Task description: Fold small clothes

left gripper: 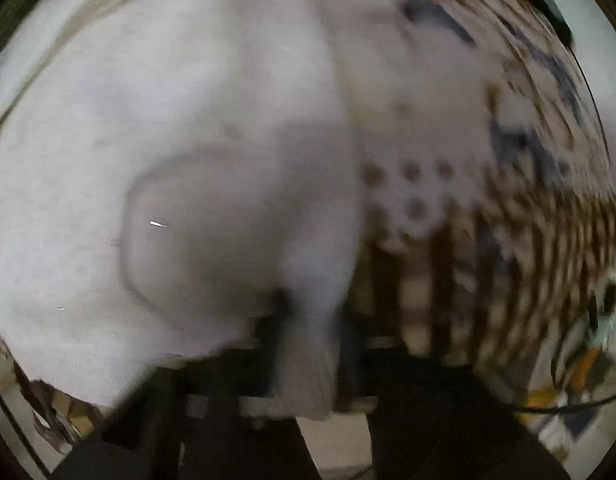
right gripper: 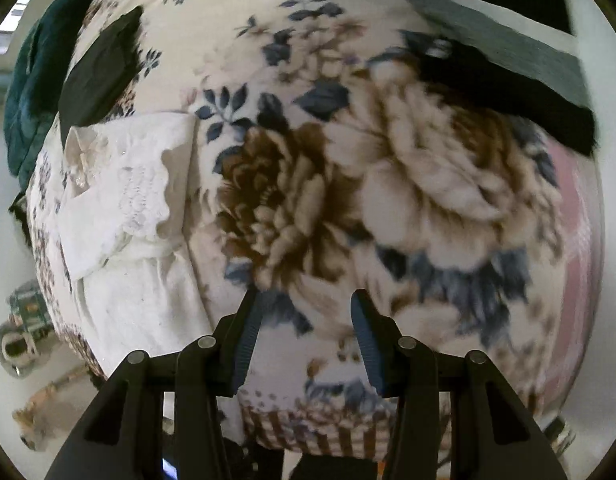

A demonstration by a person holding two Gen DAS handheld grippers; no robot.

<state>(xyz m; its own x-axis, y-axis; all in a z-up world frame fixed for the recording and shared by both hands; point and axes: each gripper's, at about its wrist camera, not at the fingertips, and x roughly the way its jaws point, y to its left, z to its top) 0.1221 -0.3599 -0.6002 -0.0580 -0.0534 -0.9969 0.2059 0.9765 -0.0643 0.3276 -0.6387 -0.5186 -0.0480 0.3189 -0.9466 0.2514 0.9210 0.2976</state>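
Your left gripper (left gripper: 308, 344) pinched the white garment (left gripper: 168, 160) (blurred). Your right gripper (right gripper: 306, 336) hung open, empty, over the floral blanket (right gripper: 347, 184).

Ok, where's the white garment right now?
The white garment fills the left wrist view, pinched in the left gripper. In the right wrist view it lies at the left on the floral blanket, beside the black cloth, left of the open right gripper.

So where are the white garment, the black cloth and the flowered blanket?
white garment (right gripper: 136, 200), right wrist view, its lace edge
black cloth (right gripper: 102, 76), right wrist view, its middle
flowered blanket (right gripper: 292, 208), right wrist view, the brown flower
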